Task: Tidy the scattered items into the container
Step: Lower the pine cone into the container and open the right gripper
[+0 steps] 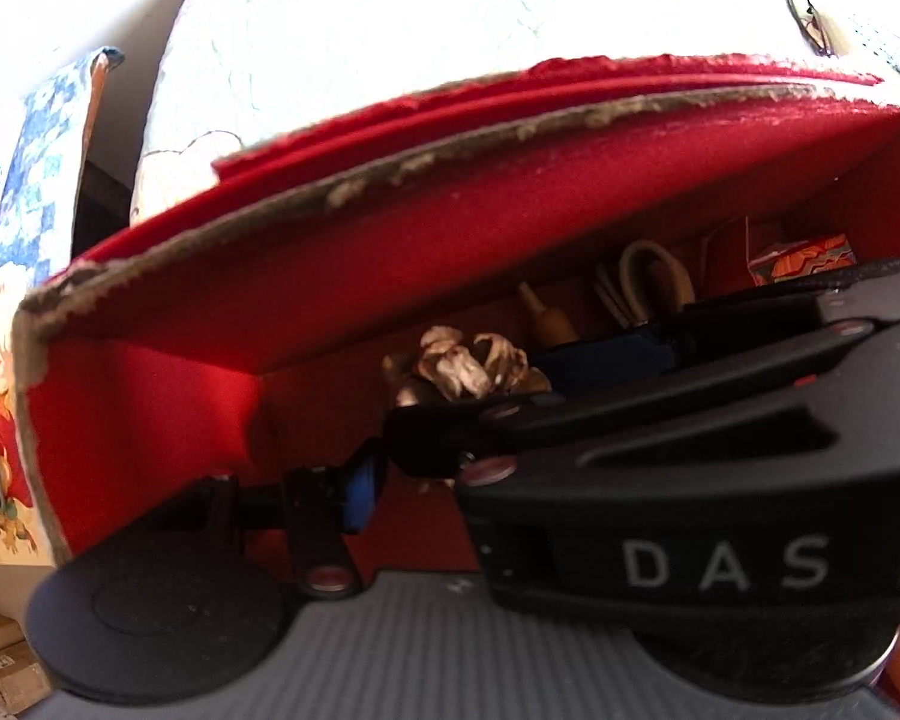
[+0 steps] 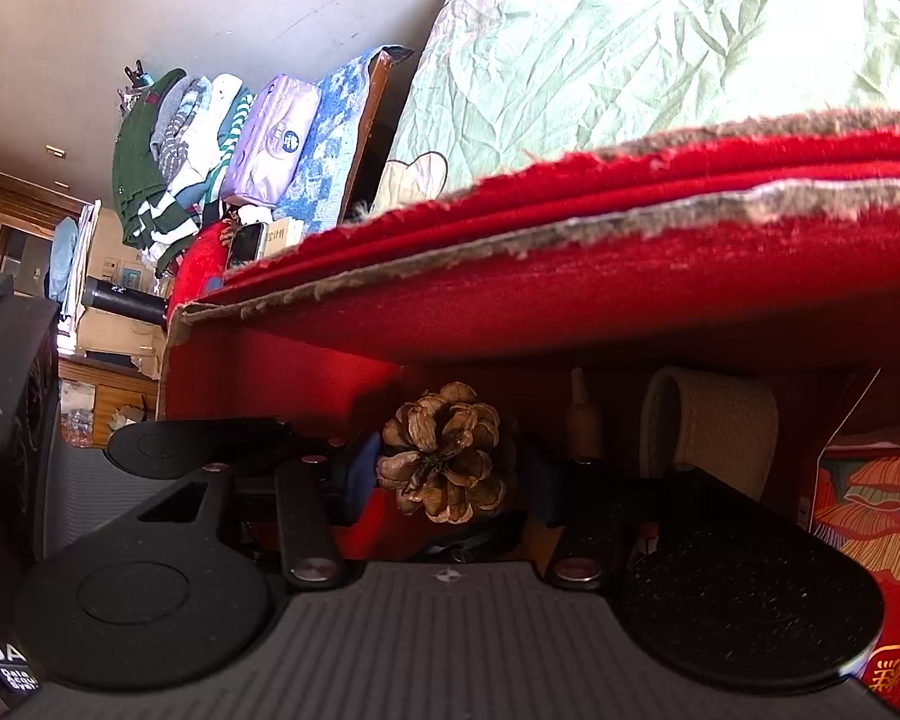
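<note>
Pinecone sits inside the red box, pinched between the blue pads of the right gripper. Behind the pinecone, against the box's far wall, stand a small bottle and a beige roll. Whether the left gripper is spread or pinching something cannot be told: the other tool covers it.

Plain grey wall; crumpled pale-green bedsheet sunlit; folded clothes stacked beside it.

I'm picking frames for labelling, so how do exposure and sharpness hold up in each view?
Left wrist view: bedding behind the red box is blown out white; the pine cone inside is dim and soft. Right wrist view: better balanced, the pine cone is sharp, the bedding only bright; fisheye bends the box rim.
</note>
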A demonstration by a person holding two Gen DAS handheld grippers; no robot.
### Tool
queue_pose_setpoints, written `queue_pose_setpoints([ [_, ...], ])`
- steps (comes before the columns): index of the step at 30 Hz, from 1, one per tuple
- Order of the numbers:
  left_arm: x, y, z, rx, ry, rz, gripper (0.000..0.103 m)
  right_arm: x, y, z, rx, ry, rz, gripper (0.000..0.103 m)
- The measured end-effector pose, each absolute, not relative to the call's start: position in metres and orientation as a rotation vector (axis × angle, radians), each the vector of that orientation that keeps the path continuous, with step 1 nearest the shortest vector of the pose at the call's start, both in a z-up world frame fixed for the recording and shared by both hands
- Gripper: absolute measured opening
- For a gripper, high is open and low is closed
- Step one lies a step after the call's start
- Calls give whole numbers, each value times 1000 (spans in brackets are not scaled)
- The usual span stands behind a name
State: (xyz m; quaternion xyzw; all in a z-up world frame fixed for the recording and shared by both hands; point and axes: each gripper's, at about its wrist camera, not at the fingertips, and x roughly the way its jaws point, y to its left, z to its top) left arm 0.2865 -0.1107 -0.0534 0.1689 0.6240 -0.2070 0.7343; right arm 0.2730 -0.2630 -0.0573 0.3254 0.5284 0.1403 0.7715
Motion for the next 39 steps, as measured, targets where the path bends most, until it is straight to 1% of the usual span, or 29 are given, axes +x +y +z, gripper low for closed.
queue_pose_setpoints([
  [10, 284, -108, -50, 359, 1372, -462, 55, 277, -258, -56, 620, 1109, 267, 55],
  [27, 280, -105, -46, 351, 1368, -467, 56, 275, -262, -53, 657, 1037, 279, 55],
  [39, 275, -101, -37, 359, 1334, -463, 60, 275, -262, -55, 656, 1037, 255, 55],
])
